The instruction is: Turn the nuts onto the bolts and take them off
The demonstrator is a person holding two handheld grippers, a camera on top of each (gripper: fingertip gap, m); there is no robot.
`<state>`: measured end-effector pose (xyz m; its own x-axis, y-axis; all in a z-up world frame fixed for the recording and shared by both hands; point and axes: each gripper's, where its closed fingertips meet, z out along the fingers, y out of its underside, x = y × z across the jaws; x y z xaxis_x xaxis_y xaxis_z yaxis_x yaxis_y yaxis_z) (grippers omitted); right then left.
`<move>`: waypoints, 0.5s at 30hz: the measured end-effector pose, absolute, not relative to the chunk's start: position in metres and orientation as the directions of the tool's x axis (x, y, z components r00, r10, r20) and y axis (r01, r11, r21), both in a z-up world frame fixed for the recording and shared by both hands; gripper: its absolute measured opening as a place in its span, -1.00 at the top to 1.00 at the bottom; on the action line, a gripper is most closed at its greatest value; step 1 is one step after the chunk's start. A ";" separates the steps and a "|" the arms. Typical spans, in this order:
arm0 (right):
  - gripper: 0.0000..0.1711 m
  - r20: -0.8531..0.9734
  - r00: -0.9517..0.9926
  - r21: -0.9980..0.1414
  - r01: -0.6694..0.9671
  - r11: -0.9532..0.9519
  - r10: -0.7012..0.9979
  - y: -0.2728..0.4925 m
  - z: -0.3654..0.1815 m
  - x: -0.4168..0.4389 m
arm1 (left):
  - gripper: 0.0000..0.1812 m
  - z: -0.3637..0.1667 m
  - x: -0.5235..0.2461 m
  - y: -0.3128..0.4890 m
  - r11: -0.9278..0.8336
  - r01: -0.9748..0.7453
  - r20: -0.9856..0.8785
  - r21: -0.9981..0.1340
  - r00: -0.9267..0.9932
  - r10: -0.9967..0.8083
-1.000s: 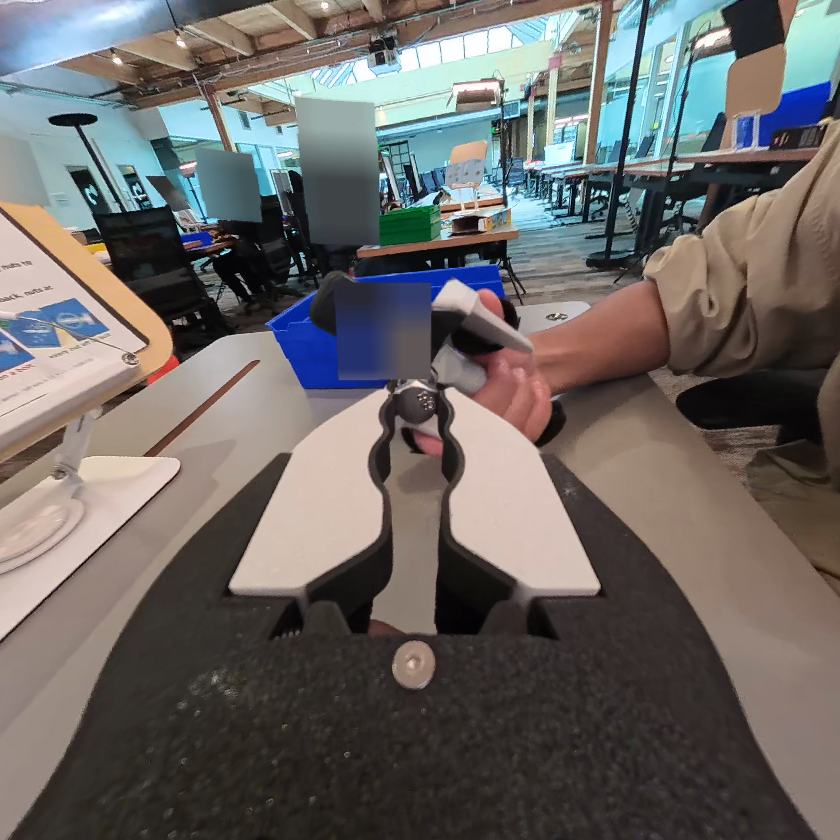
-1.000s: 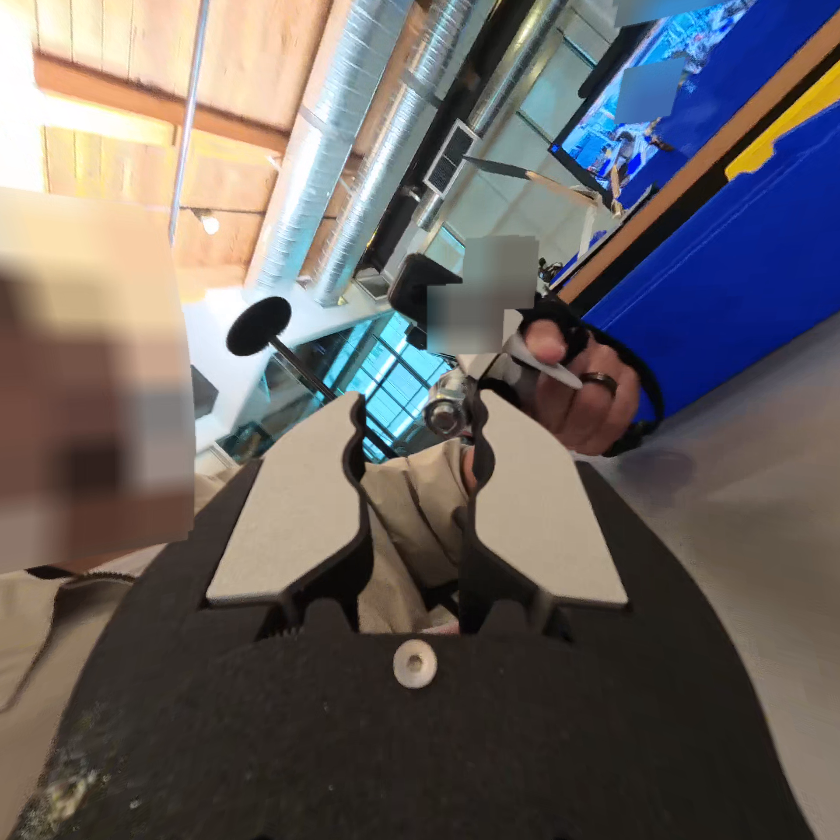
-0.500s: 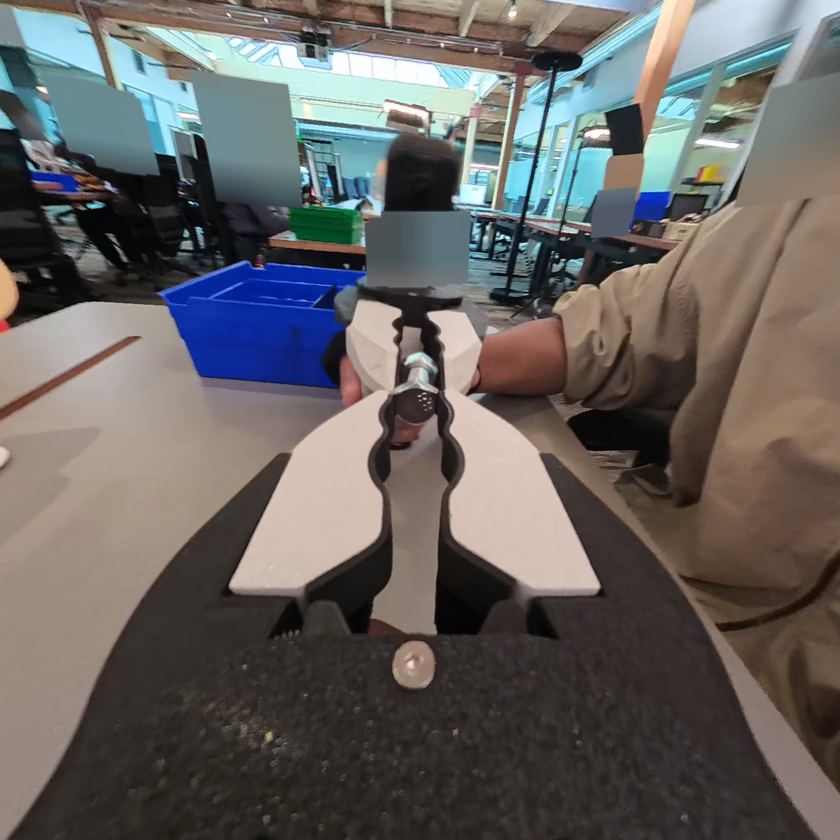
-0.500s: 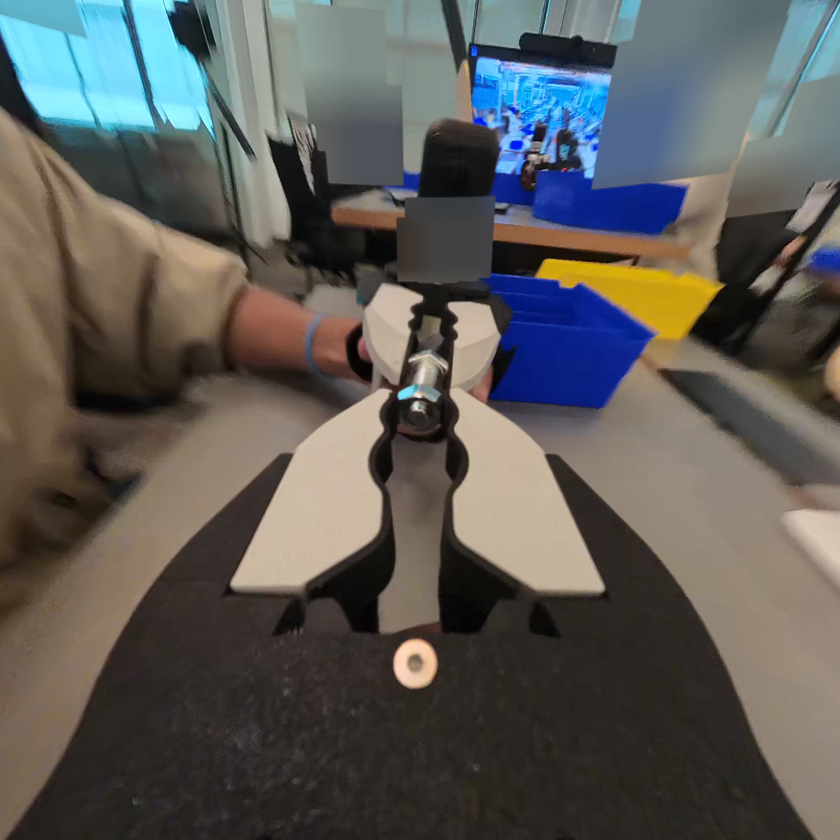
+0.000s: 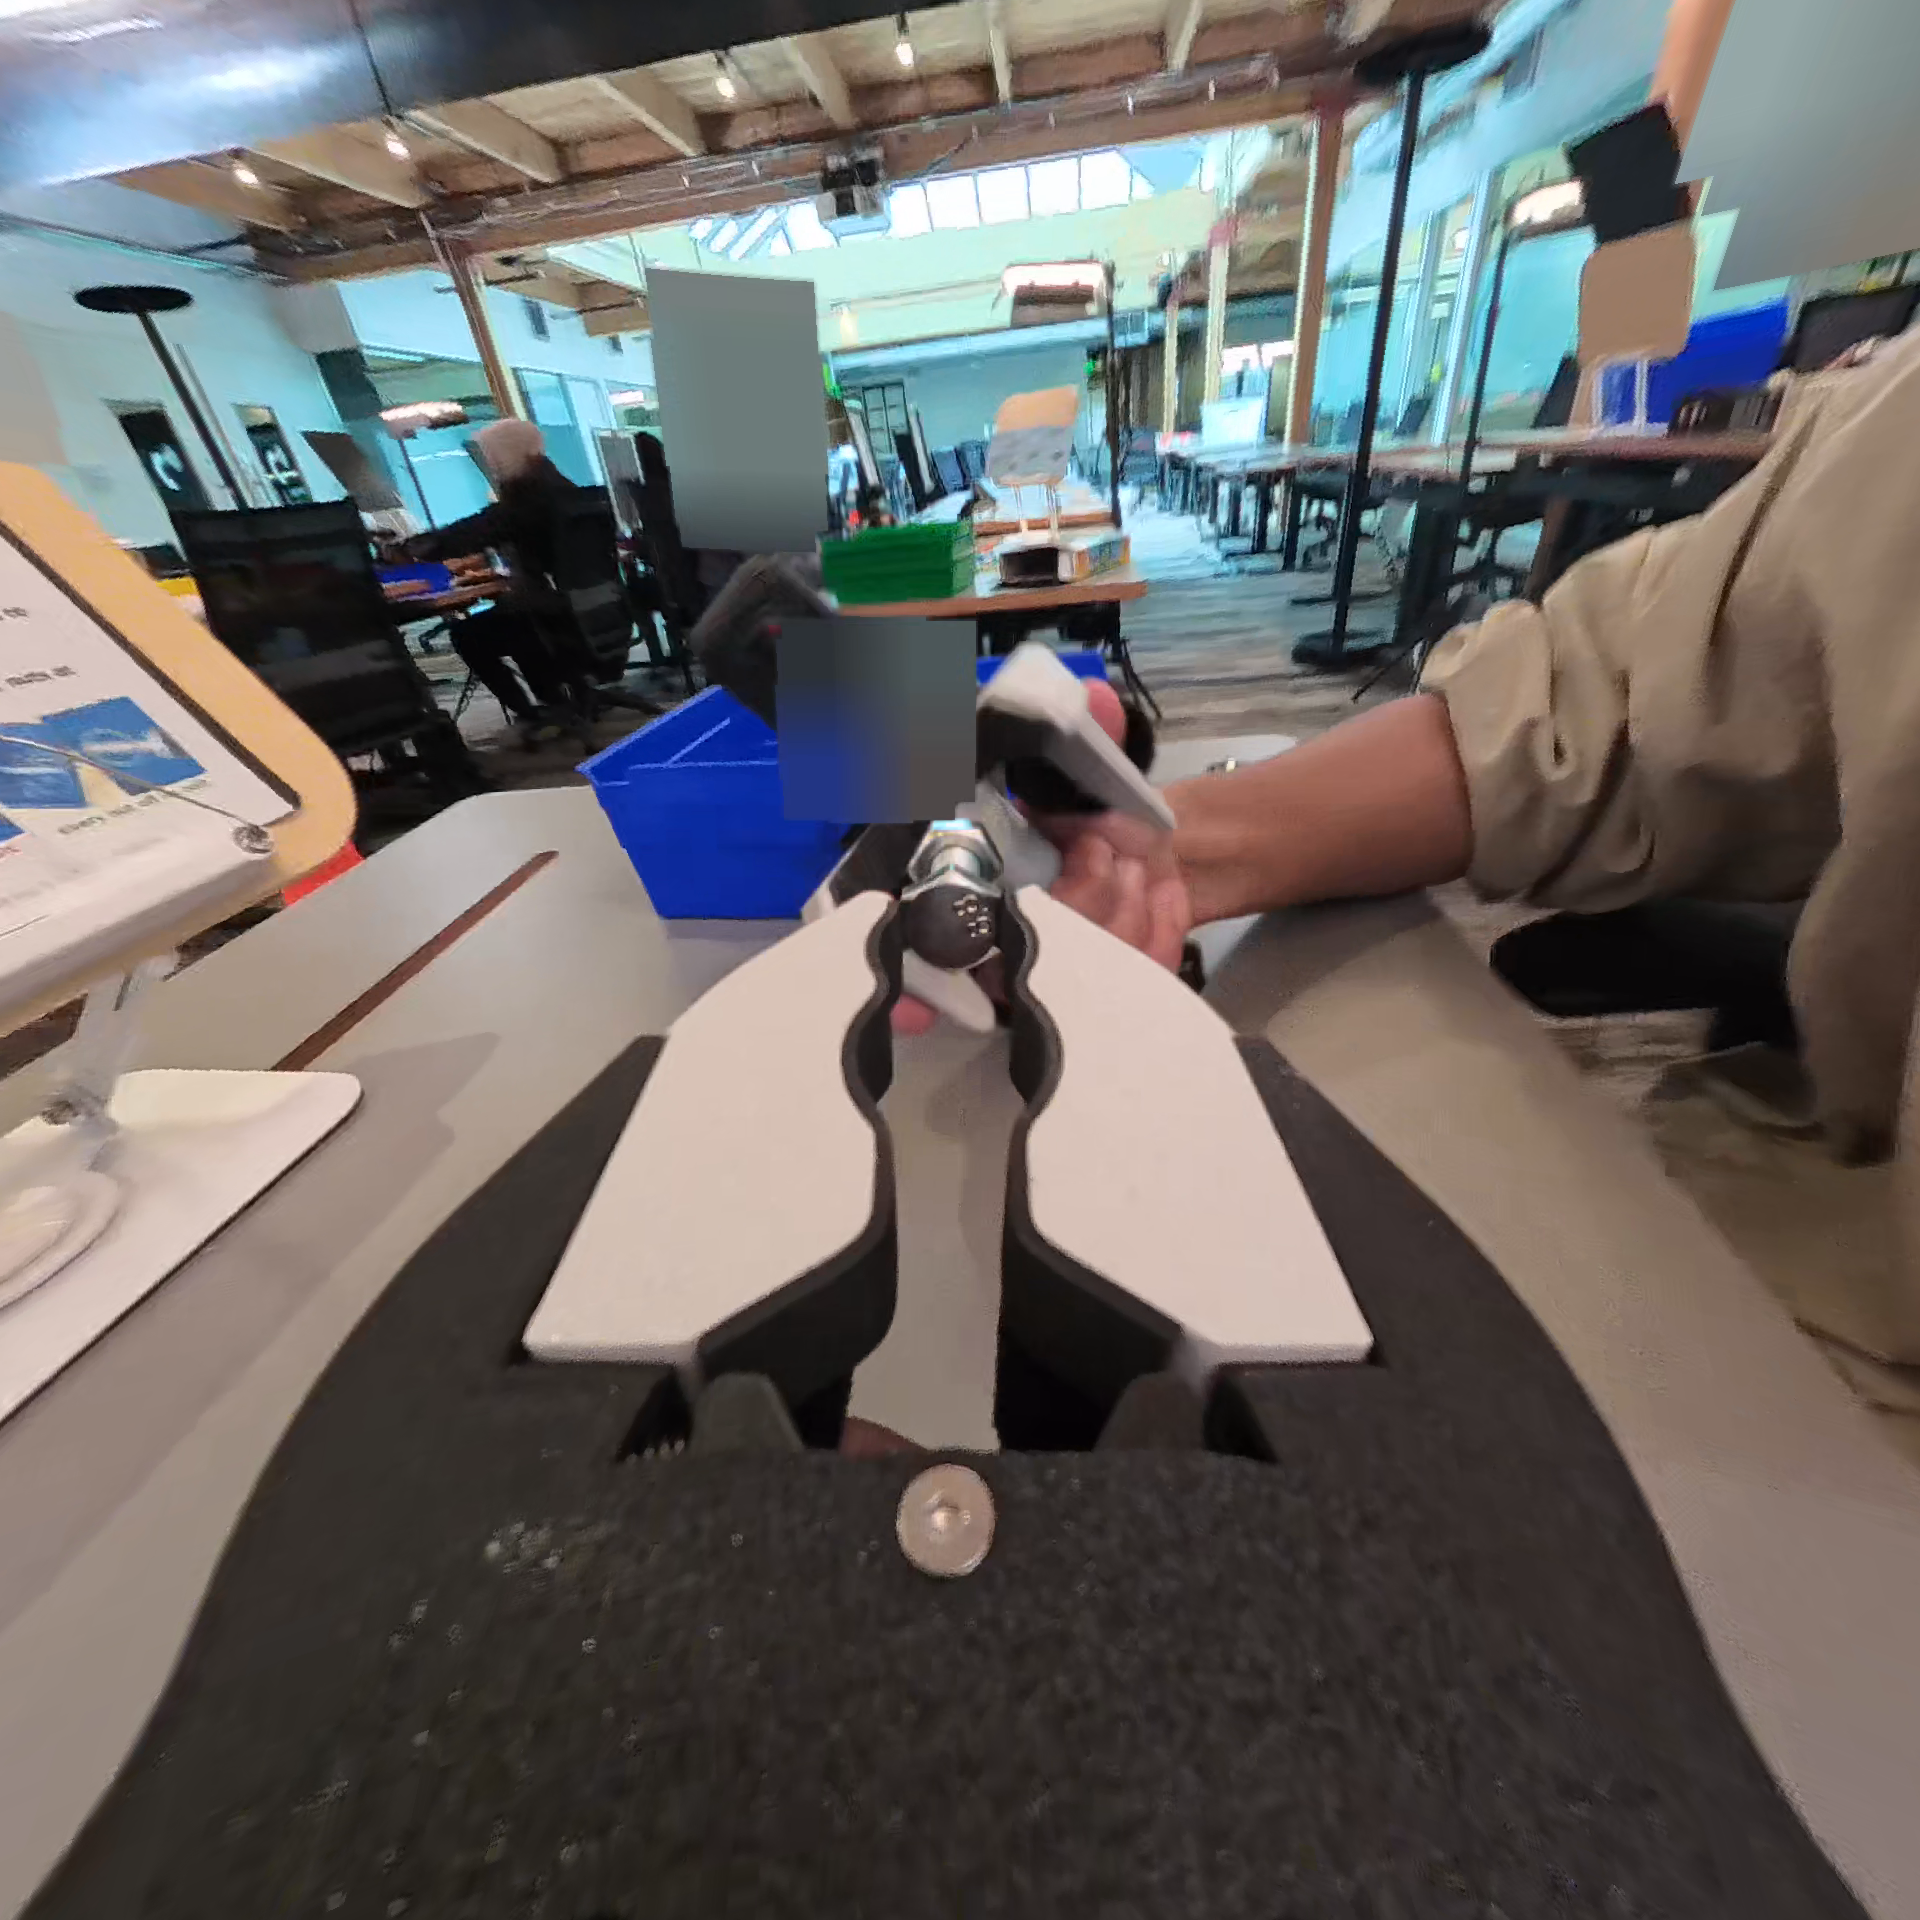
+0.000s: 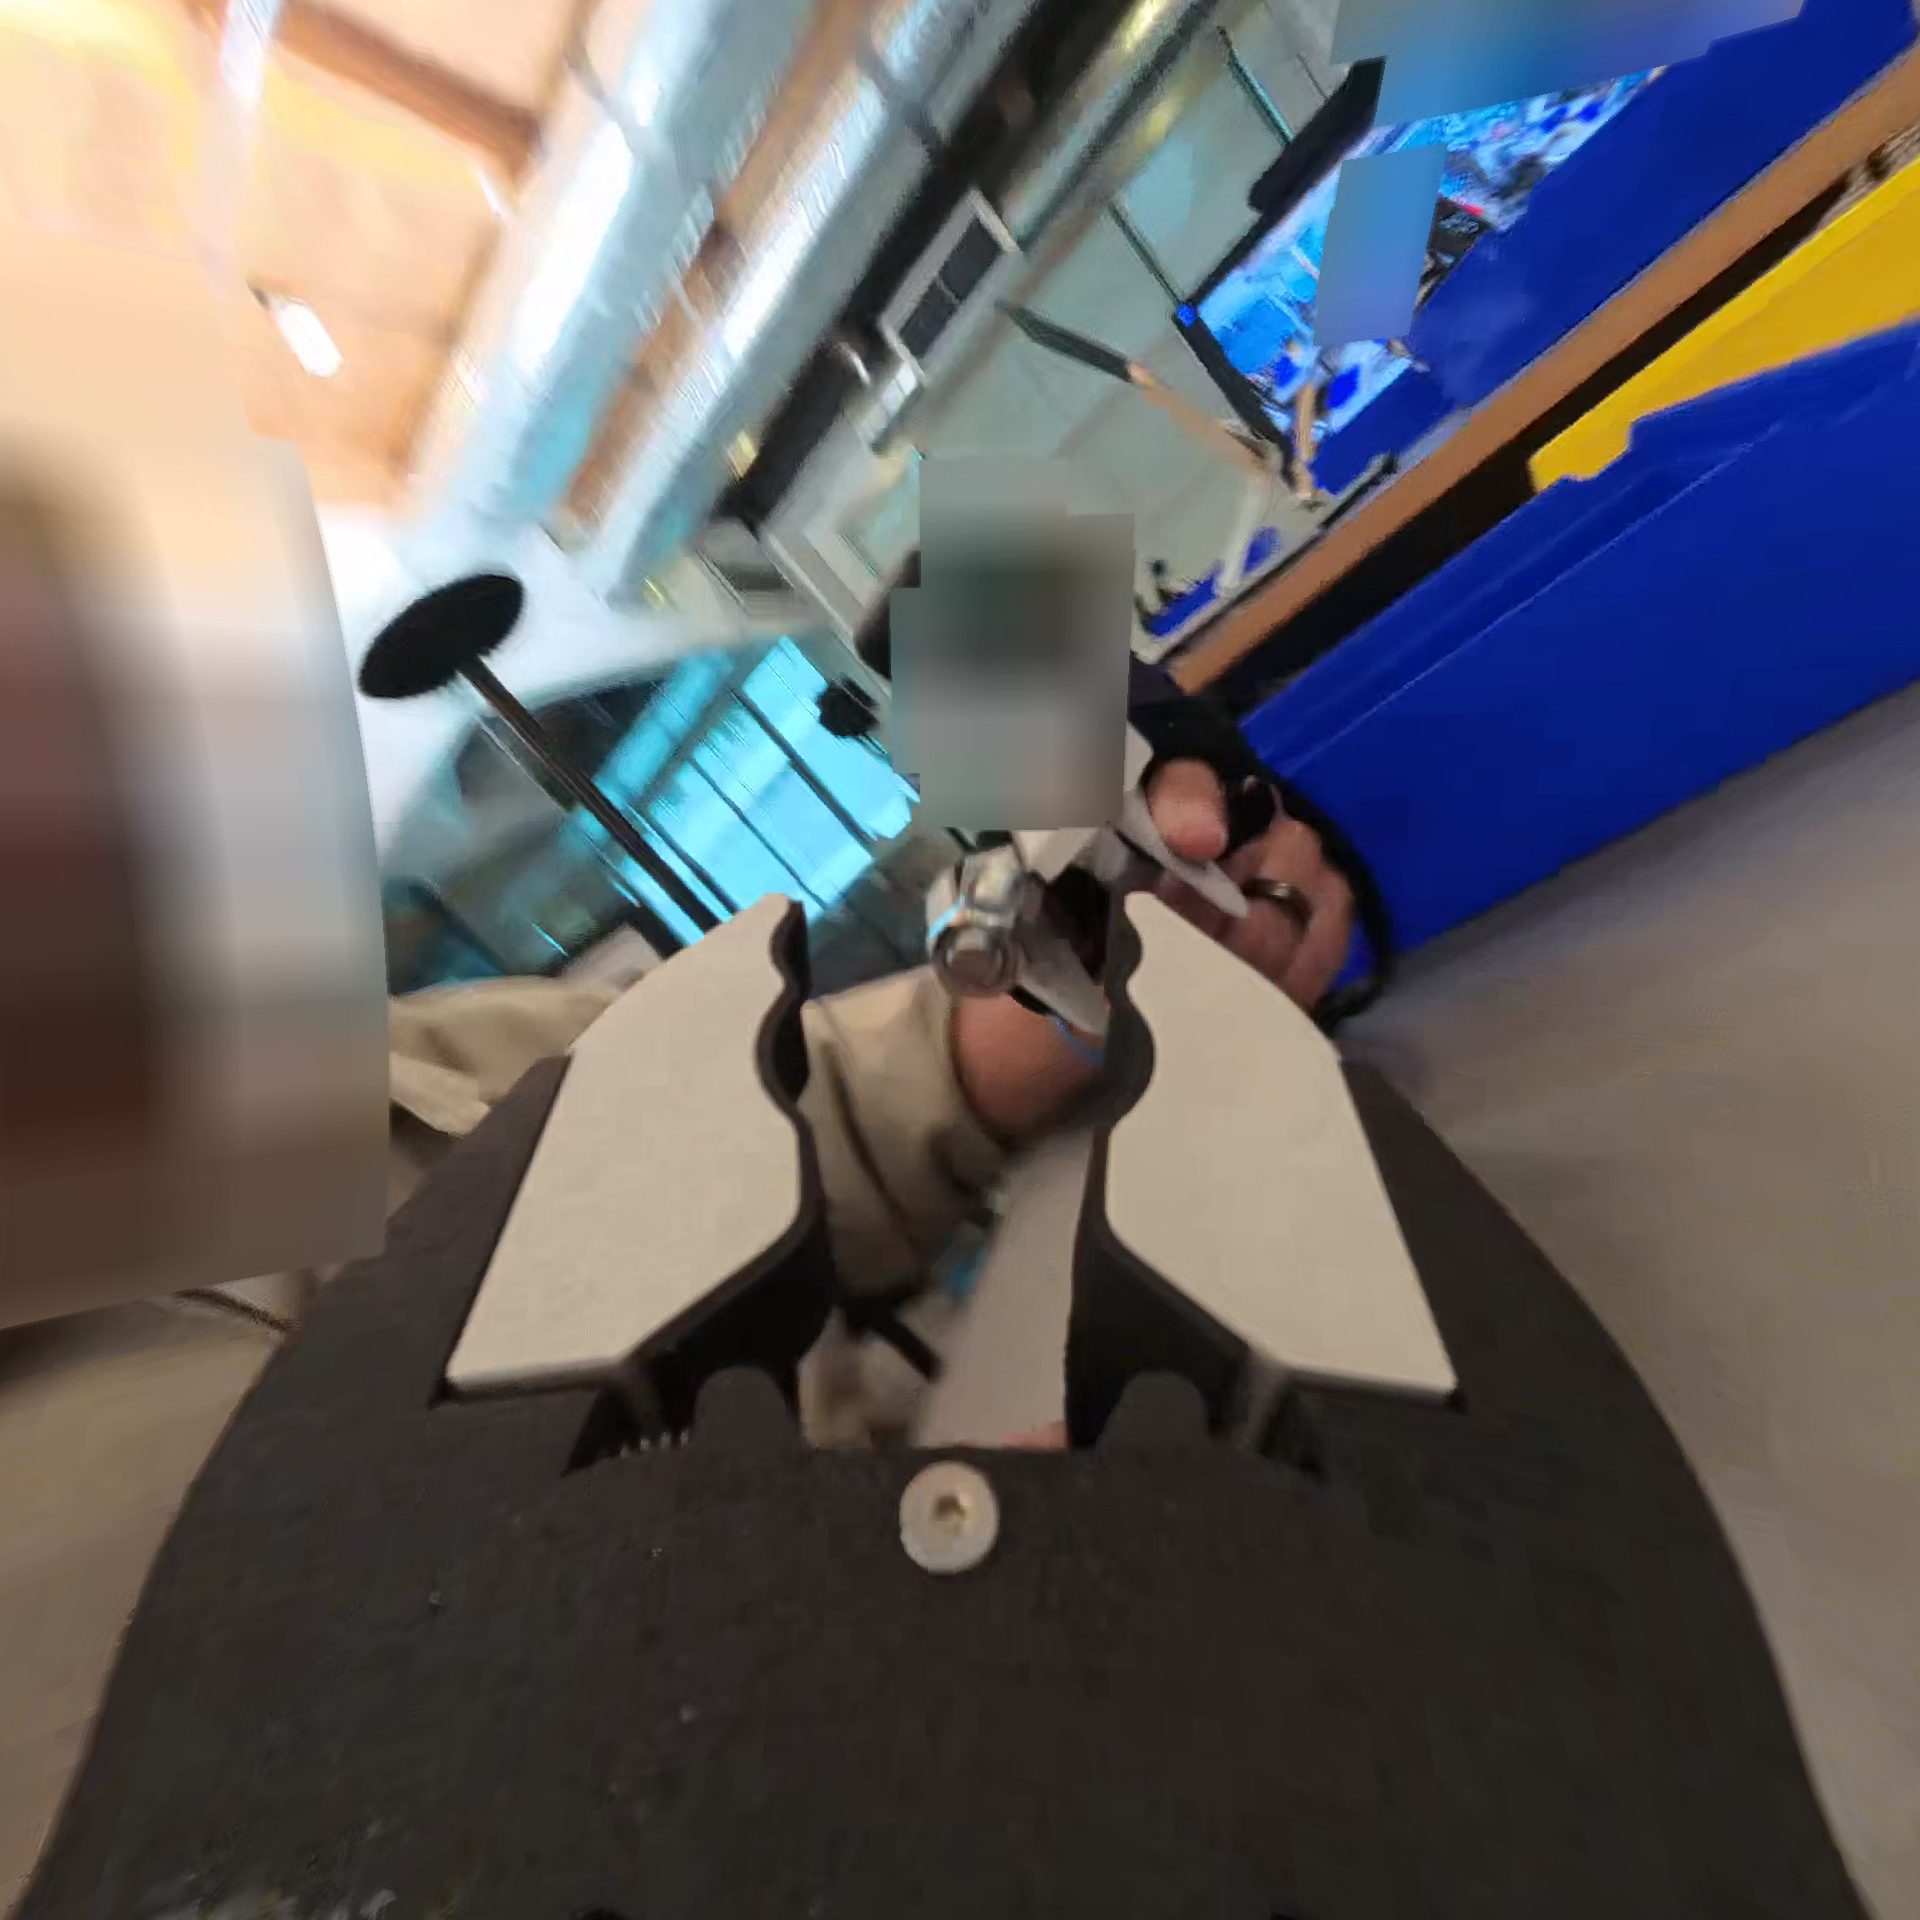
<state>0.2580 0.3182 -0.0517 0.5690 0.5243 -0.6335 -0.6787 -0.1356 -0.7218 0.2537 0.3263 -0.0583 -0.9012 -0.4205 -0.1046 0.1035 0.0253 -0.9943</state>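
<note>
Bare grey tabletop ahead — blue bin and document stand leftward.

Small stamped marks on the dark head of the bolt, gripped between the tips of the left tongs; too small for sure reading. Far to the left of these tongs, printed lines and blue pictures on a white sheet in a wood-edged stand, partly cut by the frame edge. Nothing readable ahead of the right tongs.

Both wrist cameras face each other closely, sharing the bolt; right view seemingly tilted.
</note>
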 end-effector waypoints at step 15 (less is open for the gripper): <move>0.78 -0.729 0.491 -0.646 -0.724 -0.243 0.477 0.332 -0.074 0.250 | 0.81 -0.075 0.259 0.320 0.088 0.076 -0.106 -0.993 -0.895 -0.434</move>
<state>0.2495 0.3319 -0.0736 0.4906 0.4774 -0.7289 -0.7236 -0.2428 -0.6461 0.2585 0.3203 -0.0752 -0.8946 -0.4340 -0.1064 0.0755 0.0878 -0.9933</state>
